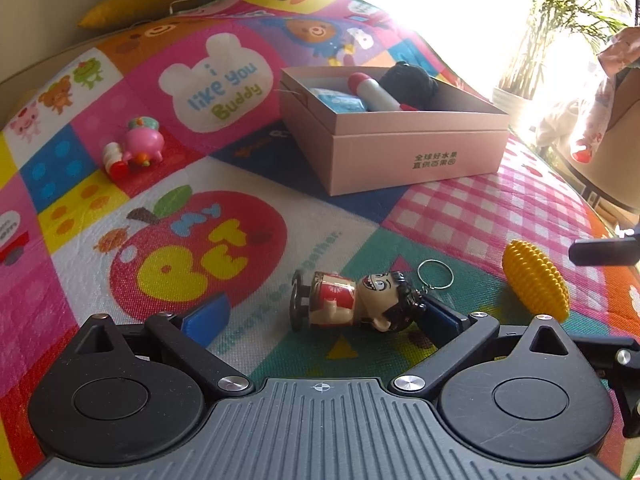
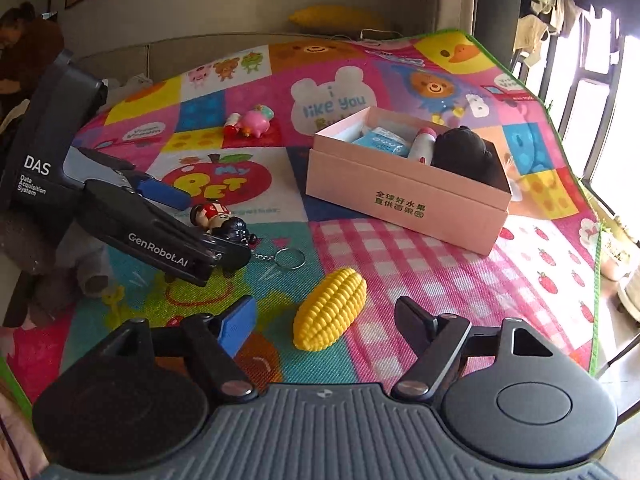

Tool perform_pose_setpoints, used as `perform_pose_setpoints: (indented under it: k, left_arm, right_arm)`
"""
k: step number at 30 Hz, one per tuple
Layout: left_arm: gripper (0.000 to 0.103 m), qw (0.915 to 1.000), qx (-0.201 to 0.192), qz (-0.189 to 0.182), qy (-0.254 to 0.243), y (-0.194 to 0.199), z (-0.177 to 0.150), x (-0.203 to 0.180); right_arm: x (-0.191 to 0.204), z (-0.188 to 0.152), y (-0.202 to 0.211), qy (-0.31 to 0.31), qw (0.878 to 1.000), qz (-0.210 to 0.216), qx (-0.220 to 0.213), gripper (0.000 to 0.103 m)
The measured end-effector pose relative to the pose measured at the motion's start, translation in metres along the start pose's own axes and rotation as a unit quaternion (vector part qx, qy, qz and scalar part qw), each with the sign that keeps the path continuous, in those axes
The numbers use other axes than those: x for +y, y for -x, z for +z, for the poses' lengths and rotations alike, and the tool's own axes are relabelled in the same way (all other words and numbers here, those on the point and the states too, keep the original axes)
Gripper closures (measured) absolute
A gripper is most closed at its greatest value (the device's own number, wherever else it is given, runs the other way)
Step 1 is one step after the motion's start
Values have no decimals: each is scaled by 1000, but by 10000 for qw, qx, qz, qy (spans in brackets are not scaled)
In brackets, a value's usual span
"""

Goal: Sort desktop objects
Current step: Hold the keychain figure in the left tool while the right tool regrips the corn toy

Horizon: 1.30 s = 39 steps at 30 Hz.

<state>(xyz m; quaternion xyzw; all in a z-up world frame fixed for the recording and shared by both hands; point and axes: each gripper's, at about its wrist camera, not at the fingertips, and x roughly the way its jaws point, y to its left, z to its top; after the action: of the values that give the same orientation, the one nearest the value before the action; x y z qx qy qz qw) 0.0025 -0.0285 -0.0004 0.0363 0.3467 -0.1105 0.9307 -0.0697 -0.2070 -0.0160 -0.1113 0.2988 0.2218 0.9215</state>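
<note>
The left gripper (image 1: 320, 320) points down at a slant toward the play mat (image 1: 460, 216), low over it near its front edge, jaws spread wide; the blue pads (image 1: 206, 320) stand well apart, though the right-hand one is partly hidden, so whether it touches anything is hard to say. The right gripper (image 2: 328, 316) tilts down in like manner beside it, closer to the mat's right edge. Its jaws stand open, one blue pad (image 2: 238, 326) showing on the left finger, neither finger pressing on anything.

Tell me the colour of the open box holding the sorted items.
The box is pale pink with green printed characters on its side, clearest in the right wrist view.
</note>
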Motion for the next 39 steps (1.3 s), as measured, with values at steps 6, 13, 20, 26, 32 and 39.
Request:
perform_pose_setpoints:
  k: [6, 13, 20, 26, 32, 39]
  left_arm:
    - [0, 10000, 8, 18, -19, 0, 0, 0]
    - [0, 10000, 7, 4, 7, 0, 1, 0]
    - [0, 10000, 9, 11, 3, 0, 0, 1]
    - [0, 10000, 6, 13, 15, 0, 0, 0]
    - [0, 9999, -5, 82, 68, 1, 0, 2]
    - [0, 9998, 36, 95, -161, 9, -8, -1]
  right_arm:
    - [17, -10, 1, -204, 9987, 473, 63, 26]
    - [35, -4, -4, -6, 9973, 737, 1, 26]
    - [16, -9, 15, -165, 9998, 44, -113, 26]
    - [-11, 2, 2, -632, 9950, -771, -104, 26]
    - [-9, 8, -11, -907, 9940, -591, -150, 26]
    - [-17, 20, -32, -1842, 9809, -629, 31, 26]
